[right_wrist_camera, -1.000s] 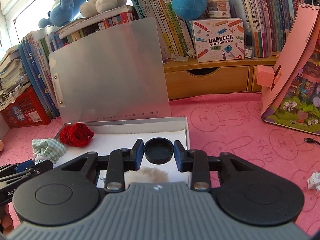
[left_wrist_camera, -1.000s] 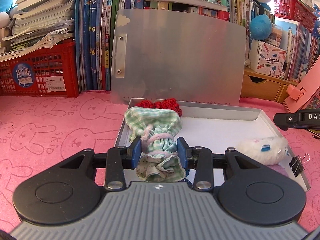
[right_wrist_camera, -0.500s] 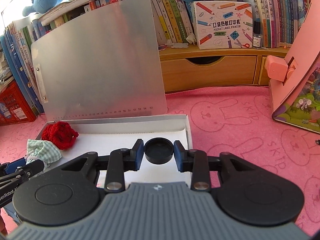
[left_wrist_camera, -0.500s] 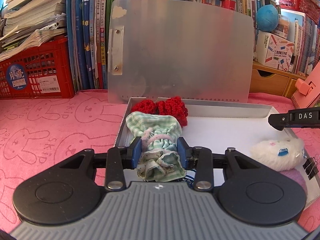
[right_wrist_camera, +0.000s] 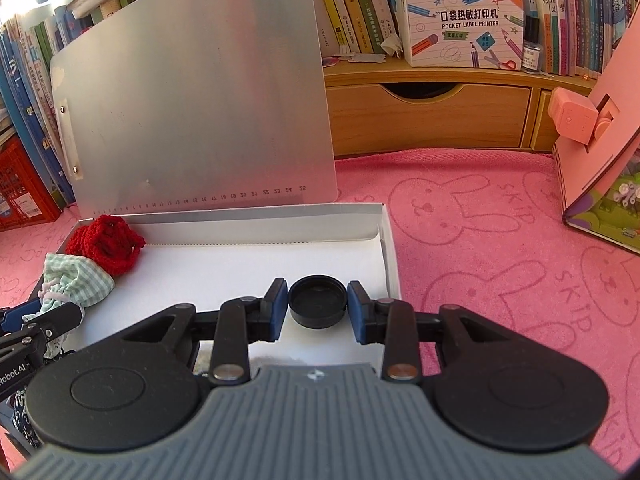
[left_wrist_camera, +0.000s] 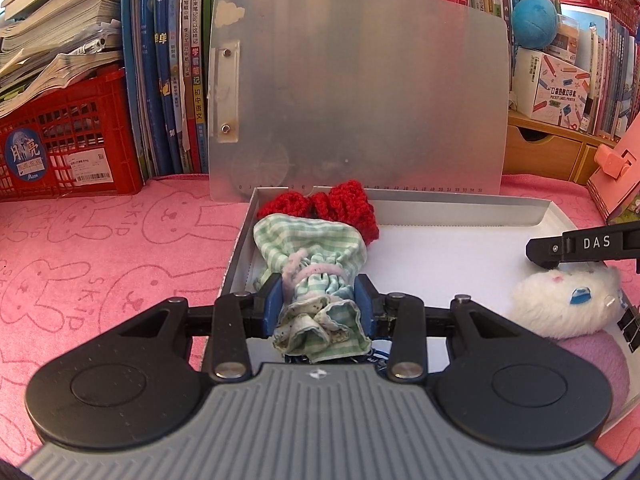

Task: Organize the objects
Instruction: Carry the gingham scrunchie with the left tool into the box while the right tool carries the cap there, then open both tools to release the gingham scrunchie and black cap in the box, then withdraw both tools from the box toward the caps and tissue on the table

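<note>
- Storage box, white and shallow, is lying open on the pink bunny-print mat, with its frosted lid standing upright behind it against the books.
- You are holding the left gripper over the box's near left corner, its blue pads pressing in on both sides of the green checked pouch.
- That pouch is reaching forward from the pads, its far end touching the red crocheted piece sitting in the back left corner.
- You are carrying the right gripper over the box's right side, near its right wall, its pads sitting against both sides of the small black round cap.
- That cap is sitting squarely between the fingertips, open face up; whether it is resting on the box floor or hanging above it, I cannot tell.
- White fluffy toy is lying at the box's near right, just under the right gripper's tip in the left wrist view.
</note>
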{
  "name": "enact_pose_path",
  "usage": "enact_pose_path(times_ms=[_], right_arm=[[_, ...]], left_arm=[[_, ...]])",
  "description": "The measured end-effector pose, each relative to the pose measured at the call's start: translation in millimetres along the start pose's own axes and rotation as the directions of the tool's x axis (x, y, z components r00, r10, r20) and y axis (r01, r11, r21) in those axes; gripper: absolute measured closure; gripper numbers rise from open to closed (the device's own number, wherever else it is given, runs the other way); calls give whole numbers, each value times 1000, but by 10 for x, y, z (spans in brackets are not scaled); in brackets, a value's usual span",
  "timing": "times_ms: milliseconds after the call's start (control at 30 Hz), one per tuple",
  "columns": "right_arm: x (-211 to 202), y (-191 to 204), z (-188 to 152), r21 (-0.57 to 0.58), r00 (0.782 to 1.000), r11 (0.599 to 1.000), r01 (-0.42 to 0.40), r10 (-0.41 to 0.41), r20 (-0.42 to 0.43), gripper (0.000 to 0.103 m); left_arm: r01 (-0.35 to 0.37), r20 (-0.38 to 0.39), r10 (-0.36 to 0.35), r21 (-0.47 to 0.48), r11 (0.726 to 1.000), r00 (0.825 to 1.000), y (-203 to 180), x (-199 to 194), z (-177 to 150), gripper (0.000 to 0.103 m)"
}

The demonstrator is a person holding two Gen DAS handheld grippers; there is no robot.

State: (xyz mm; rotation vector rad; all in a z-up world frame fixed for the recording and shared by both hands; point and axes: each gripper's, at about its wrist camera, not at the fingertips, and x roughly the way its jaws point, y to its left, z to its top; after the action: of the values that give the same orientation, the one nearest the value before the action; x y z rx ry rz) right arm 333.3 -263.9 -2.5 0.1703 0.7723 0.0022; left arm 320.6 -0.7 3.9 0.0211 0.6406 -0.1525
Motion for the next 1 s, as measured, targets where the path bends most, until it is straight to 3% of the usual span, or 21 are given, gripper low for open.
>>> enact_pose_path(times_ms=[133, 200, 233, 567, 1000], right_arm=[[-32, 2, 1, 12, 1000, 1000, -11, 11, 13, 59], [-66, 2, 13, 20, 1000, 1000, -21, 21, 20, 48], [-86, 4, 19, 21, 999, 1000, -23, 23, 25, 47], [-441, -29, -13, -13, 995, 999, -35, 36, 90, 40], [-1242, -21, -368, -137, 976, 986, -100, 124, 179, 32]], left_arm=[[3, -1, -3, 3, 1000, 1000, -10, -19, -8, 58], [7, -2, -7, 3, 1000, 1000, -18, -41, -5, 57], [8, -1, -8, 3, 1000, 1000, -22, -57, -5, 54], [-13, 44, 11, 47, 999, 999, -123, -395, -13, 22], [42, 83, -49, 76, 996, 995, -205, -1183, -227, 16]])
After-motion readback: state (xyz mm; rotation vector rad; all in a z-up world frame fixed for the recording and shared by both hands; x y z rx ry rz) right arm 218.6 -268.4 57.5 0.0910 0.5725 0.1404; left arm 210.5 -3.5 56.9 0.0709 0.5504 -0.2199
